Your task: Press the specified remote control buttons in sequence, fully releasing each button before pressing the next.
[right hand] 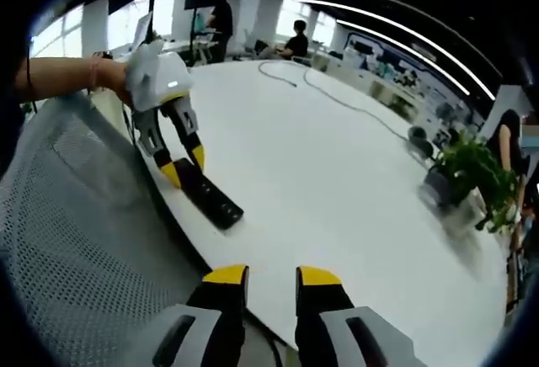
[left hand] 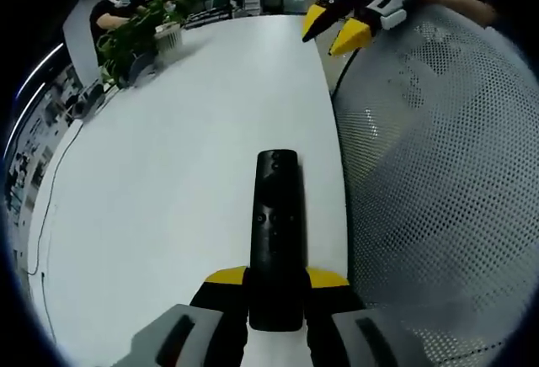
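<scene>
In the left gripper view, a black remote control (left hand: 276,232) is seen clamped at its near end between the yellow-tipped jaws of the left hand-held gripper (left hand: 276,281). Its long axis runs straight away from the jaws, button face up, out over the white bench (left hand: 168,173). The right hand-held gripper (left hand: 337,32) is seen at the upper right, well apart from the remote, with its yellow tips pointing down toward the bench edge. A grey mesh chair back (left hand: 438,182) fills the right side, just beside the bench edge. A potted plant (left hand: 135,34) stands at the far left of the bench, with a seated person behind it.

In the right gripper view, the right hand-held gripper (right hand: 271,276) is shown empty, its jaws set narrowly apart. The remote (right hand: 210,199) lies ahead and to the left, near the bench edge, gripped at its far end by the left hand-held gripper (right hand: 184,167), which is held by a hand (right hand: 118,77). The remote's free end angles toward the right gripper — so the pressing is judged to fall to the right one, which must travel forward and left. Nothing stands between them; the mesh chair back (right hand: 76,241) crowds the lower left. A cable (right hand: 337,98) trails across the far bench (right hand: 337,190), and the plant (right hand: 472,169) stands at the right.
</scene>
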Motion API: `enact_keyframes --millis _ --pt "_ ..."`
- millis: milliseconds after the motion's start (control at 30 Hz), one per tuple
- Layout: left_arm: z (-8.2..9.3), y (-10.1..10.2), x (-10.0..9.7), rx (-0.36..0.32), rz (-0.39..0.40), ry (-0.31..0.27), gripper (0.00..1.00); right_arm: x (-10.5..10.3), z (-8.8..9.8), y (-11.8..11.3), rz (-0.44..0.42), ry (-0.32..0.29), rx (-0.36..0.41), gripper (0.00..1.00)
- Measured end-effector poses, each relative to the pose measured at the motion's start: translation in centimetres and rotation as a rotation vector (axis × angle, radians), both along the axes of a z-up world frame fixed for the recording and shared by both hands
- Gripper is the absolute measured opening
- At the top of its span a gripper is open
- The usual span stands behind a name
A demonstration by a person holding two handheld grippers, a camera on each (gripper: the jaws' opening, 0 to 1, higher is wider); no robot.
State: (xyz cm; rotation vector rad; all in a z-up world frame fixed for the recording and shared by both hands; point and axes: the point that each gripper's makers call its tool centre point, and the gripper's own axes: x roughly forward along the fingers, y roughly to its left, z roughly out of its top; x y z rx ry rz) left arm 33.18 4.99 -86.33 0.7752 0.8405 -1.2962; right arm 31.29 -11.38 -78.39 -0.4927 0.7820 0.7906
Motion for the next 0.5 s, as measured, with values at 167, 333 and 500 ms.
enact_keyframes --millis 167,333,500 --pt "0.0 -0.1 0.0 0.001 -0.043 -0.009 0.24 -1.0 -0.7 1.0 0.111 0.108 -0.022 0.04" --pt "0.0 -0.1 0.0 -0.003 -0.038 0.010 0.25 -0.1 -0.8 2.6 0.176 0.146 -0.029 0.00" --pt "0.0 -0.1 0.0 -0.009 -0.032 0.018 0.25 0.9 -1.6 4.9 0.227 0.204 -0.004 0.00"
